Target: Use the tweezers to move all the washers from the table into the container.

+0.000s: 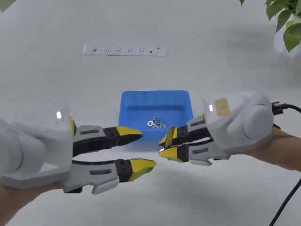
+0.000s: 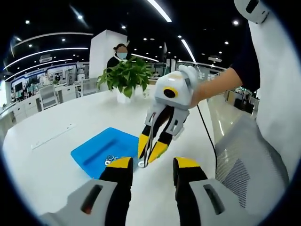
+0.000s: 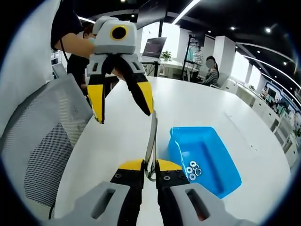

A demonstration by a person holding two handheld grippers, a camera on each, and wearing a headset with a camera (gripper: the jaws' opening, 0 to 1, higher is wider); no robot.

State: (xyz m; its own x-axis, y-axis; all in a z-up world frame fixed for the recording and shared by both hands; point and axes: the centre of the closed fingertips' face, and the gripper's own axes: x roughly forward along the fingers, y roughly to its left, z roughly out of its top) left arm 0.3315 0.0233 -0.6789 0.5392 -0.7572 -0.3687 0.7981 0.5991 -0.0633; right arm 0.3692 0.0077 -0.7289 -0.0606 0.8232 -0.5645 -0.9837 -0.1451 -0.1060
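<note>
Left gripper (image 1: 143,150): jaws apart, empty. Right gripper (image 1: 163,145): jaws clamped on tweezers (image 3: 151,141). Washers (image 1: 155,124) lie inside container (image 1: 155,95), by its near edge. Risk: tweezers may pivot or slip in clamp on contact.

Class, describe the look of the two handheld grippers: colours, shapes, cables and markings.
Both the left gripper and right gripper have bulky white housings, grey-and-black jaws with yellow tips, and a small lit light. The right carries a tan label and a black cable.
</note>
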